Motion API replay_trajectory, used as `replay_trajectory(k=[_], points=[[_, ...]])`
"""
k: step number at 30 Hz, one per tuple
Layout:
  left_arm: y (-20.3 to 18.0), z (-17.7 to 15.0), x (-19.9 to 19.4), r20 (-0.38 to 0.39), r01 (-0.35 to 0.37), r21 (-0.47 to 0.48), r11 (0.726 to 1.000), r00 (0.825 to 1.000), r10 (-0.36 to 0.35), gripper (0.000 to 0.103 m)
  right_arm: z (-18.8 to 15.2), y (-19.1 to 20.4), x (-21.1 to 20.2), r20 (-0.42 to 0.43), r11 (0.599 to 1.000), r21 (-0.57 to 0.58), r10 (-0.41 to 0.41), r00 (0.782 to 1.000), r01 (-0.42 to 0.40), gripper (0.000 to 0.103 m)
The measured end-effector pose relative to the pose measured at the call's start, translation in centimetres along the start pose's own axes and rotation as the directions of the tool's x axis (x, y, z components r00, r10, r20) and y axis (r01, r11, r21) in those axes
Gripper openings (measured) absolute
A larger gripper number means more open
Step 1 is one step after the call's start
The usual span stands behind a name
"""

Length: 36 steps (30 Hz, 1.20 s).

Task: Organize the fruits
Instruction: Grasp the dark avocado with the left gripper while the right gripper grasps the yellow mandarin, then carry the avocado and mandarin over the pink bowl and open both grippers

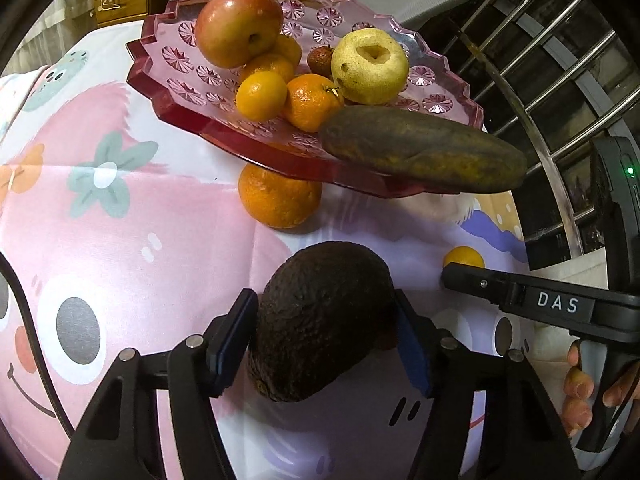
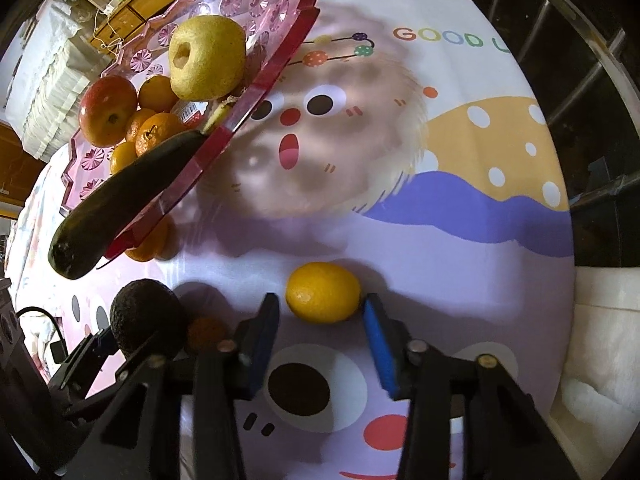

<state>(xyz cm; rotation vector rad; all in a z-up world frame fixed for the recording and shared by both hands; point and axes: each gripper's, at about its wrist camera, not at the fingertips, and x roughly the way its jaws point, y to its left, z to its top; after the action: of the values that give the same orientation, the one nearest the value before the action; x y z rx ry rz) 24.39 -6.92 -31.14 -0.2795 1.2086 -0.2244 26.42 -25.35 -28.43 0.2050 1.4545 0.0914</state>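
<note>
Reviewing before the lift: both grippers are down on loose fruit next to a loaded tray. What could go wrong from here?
1. The blackened banana overhangs the pink tray rim; a bump could tip it off.
2. The avocado sits skewed between the left gripper fingers and may twist out.
3. The small orange lies ahead of the right gripper and could roll away.

counted: one pink tray (image 1: 168,92), one red apple (image 1: 238,26), one yellow pear (image 1: 370,66), one avocado (image 1: 324,320), one blackened banana (image 1: 424,152), two grippers, several oranges, exact number unclear
</note>
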Motion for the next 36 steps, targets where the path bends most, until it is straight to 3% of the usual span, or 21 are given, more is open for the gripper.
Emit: replay_trajectory(k=[9, 18, 24, 29, 36], points=[[0.9, -0.6, -0.8, 0.009, 0.003, -0.049, 0.999, 1.0, -0.002, 0.063, 0.1, -0.1, -0.6, 0.01, 1.0, -0.002, -0.007, 1.0, 0.007, 0.036], [3.2, -0.4, -6.0, 0.102, -0.018, -0.106, 0.994, 0.994, 0.029, 0.063, 0.8, 0.1, -4.5, 0.092, 1.0, -0.015, -0.025, 0.995, 0.026, 0.036], [4.2, 1.1, -9.9, 0.202, -0.054, -0.119, 0.991, 0.976, 0.077, 0.063, 1.3, 1.2, -7.6, 0.16, 0.999, -0.042, -0.015, 0.987, 0.022, 0.036], [4.5, 3.4, -12.5, 0.259, -0.047, -0.117, 0.992, 0.963, 0.076, 0.063, 1.9, 2.3, -9.7, 0.216, 0.997, -0.077, 0.033, 0.976, -0.017, 0.036], [3.7, 7.1, -13.4, 0.317, -0.062, -0.075, 0.995, 0.945, 0.083, 0.063, 2.9, 4.3, -10.5, 0.264, 0.99, -0.104, 0.118, 0.957, -0.094, 0.036]])
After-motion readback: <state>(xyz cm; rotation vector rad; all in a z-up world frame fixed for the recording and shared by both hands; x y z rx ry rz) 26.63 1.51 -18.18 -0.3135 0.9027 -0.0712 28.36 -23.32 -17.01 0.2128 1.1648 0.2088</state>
